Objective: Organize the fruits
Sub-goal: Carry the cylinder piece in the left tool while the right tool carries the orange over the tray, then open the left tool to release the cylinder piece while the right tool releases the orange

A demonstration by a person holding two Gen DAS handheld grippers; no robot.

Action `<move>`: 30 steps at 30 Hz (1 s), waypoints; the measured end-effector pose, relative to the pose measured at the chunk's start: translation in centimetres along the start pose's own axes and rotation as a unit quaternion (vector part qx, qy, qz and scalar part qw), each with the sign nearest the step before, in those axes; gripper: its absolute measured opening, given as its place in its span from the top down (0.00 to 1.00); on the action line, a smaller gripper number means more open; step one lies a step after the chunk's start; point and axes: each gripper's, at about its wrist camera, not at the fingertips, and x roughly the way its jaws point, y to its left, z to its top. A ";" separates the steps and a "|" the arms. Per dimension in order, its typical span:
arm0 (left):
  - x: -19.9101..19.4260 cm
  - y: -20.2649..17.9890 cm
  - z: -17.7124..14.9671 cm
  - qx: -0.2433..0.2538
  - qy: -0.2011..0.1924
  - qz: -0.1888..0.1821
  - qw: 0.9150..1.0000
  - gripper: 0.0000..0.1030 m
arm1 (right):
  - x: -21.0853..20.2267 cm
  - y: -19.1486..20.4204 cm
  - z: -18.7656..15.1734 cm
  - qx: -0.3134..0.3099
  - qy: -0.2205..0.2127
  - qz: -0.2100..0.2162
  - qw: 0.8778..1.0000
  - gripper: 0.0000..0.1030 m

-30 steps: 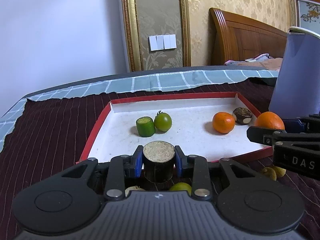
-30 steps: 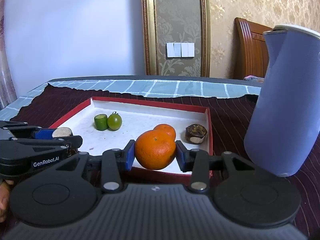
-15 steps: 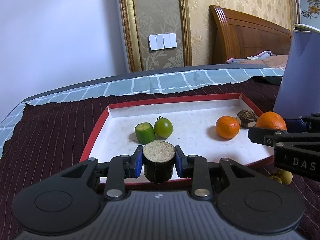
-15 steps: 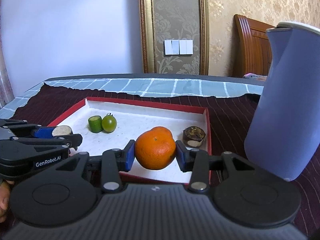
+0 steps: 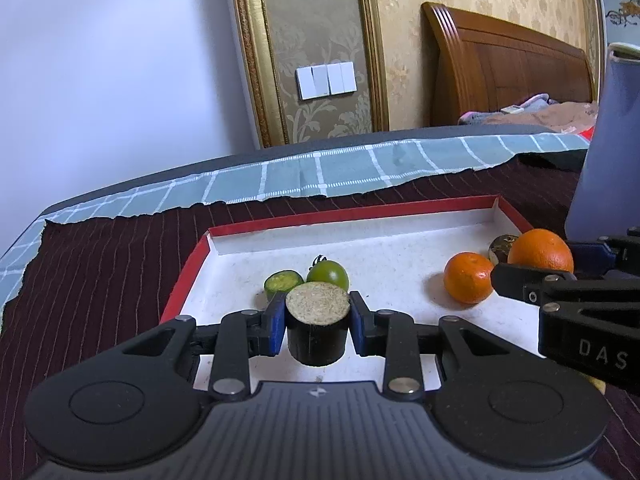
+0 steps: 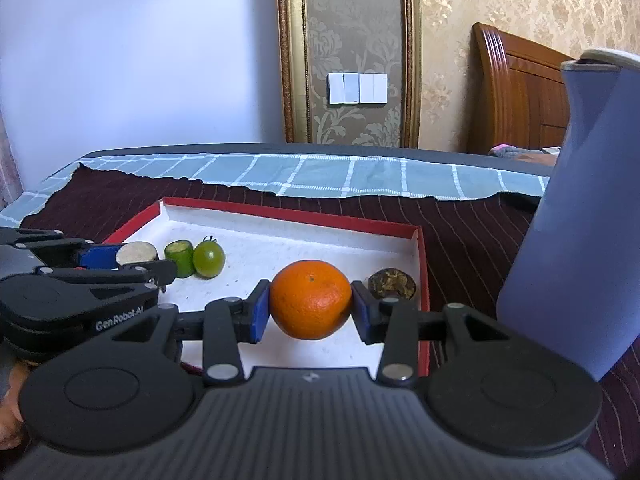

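Fruits, sorted near to far; nearest, left gripper (image 5: 318, 322), jaws clenched on dark cylinder piece (image 5: 317, 328), blue pads (image 5: 276, 322) pressed to both sides, pale speckled cut face up, upright, held above near part of tray (image 5: 256, 226); same piece seen side-on from right wrist view (image 6: 136, 251), left of the green pair; right gripper (image 6: 310, 306), jaws grasping large orange (image 6: 311, 299), blue pads (image 6: 259, 312) against its left and right flanks, held above near right part of tray floor; same orange from left wrist view (image 5: 540, 250), at right edge of tray.

Tray: shallow, red rim, white floor, resting on dark red striped cloth (image 5: 100, 272); inside, green cut cylinder (image 5: 282, 283), cut face up, touching or just beside green round tomato-like fruit (image 5: 330, 274) with dark stem; both in left-centre of tray, just beyond held dark piece; small orange (image 5: 468, 278) on right part of floor, well apart from green pair; brown rough-skinned piece (image 6: 392, 283) near right wall, beyond right gripper, partly hidden behind large orange in left wrist view.

Right of tray: tall blue-lilac jug (image 6: 580, 216) standing on cloth, near tray's right wall, apart from it.

Farther: teal checked sheet (image 6: 320, 174) beyond torn cloth edge; wooden headboard (image 5: 500, 76); gilt-framed panel with white wall switches (image 6: 358, 88).
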 end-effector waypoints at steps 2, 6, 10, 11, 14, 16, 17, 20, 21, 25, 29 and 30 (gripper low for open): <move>0.4 -0.1 0.1 0.001 0.003 0.002 1.000 0.70 | 0.3 -0.1 0.2 0.000 0.001 -0.001 1.000 0.61; 1.1 -0.1 0.2 0.003 0.008 0.004 1.000 0.70 | 0.9 -0.3 0.5 0.002 0.006 -0.003 1.000 0.61; 1.8 0.0 0.4 0.004 0.012 0.008 1.000 0.70 | 1.6 -0.5 0.8 0.001 0.012 -0.007 1.000 0.61; 1.9 0.0 0.5 0.003 0.013 0.009 1.000 0.70 | 1.7 -0.6 0.9 0.001 0.013 -0.009 1.000 0.61; 2.4 0.1 0.7 0.002 0.015 0.010 1.000 0.70 | 2.4 -0.7 1.1 0.000 0.018 -0.011 1.000 0.61; 2.6 0.1 0.9 0.002 0.016 0.012 1.000 0.70 | 2.9 -0.8 1.1 0.002 0.022 -0.013 1.000 0.61; 2.8 0.1 1.0 0.002 0.016 0.012 1.000 0.70 | 3.1 -0.8 1.2 0.003 0.023 -0.013 1.000 0.61; 3.2 -0.1 1.3 0.002 0.016 0.013 1.000 0.70 | 3.8 -0.9 1.5 0.005 0.028 -0.015 0.999 0.61; 3.3 -0.1 1.4 0.002 0.016 0.013 1.000 0.70 | 4.0 -0.9 1.5 0.004 0.029 -0.018 0.999 0.61; 4.0 0.0 2.1 -0.005 0.016 0.010 1.000 0.70 | 4.8 -1.1 1.8 0.004 0.033 -0.026 0.999 0.61; 4.7 0.1 2.4 -0.007 0.015 0.005 1.000 0.70 | 5.5 -1.4 2.0 0.009 0.037 -0.031 0.999 0.61; 4.8 0.0 2.5 -0.005 0.015 0.004 1.000 0.70 | 5.7 -1.5 2.0 0.011 0.039 -0.031 0.999 0.61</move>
